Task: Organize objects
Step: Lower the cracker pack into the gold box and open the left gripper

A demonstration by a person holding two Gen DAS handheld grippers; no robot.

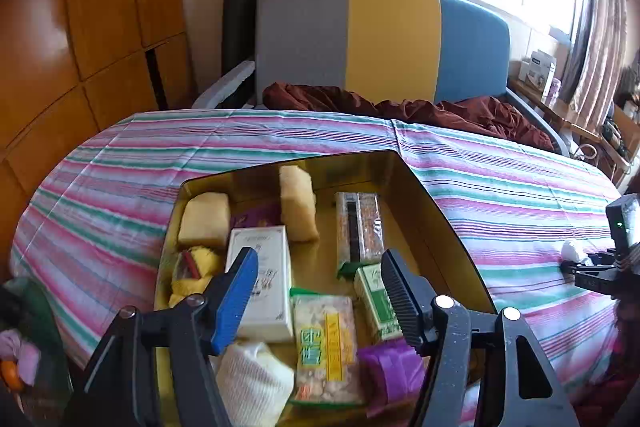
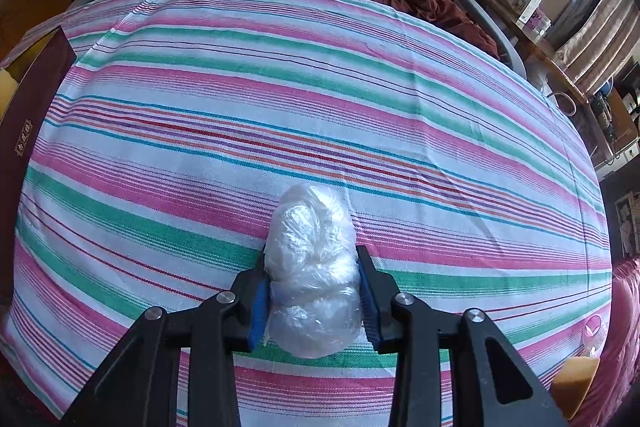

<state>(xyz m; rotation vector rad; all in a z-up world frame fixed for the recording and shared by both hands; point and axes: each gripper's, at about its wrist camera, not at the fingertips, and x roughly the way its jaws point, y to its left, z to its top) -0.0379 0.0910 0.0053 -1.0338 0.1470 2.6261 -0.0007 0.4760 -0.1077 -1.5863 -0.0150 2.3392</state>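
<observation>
A gold-lined box point(image 1: 436, 211) lies on the striped bedsheet point(image 1: 120, 163) and holds several snacks: a white carton point(image 1: 266, 275), a nut packet point(image 1: 326, 339), a green packet point(image 1: 376, 299), a seed bar point(image 1: 360, 227), yellow cakes point(image 1: 204, 213), a purple wrapper point(image 1: 394, 367) and a white cloth bundle point(image 1: 252, 383). My left gripper point(image 1: 320, 267) is open and empty above the box. My right gripper point(image 2: 314, 283) is shut on a clear plastic-wrapped white bundle point(image 2: 312, 267) over the sheet point(image 2: 320, 87). It shows at the right edge of the left wrist view point(image 1: 592, 263).
The box's dark red outer wall point(image 2: 28, 115) is at the left of the right wrist view. A maroon blanket point(image 1: 400, 107) and a grey, yellow and blue headboard point(image 1: 384, 39) are at the far end. A cluttered side shelf point(image 2: 560, 47) stands at the right. An orange sponge-like piece point(image 2: 576, 383) lies bottom right.
</observation>
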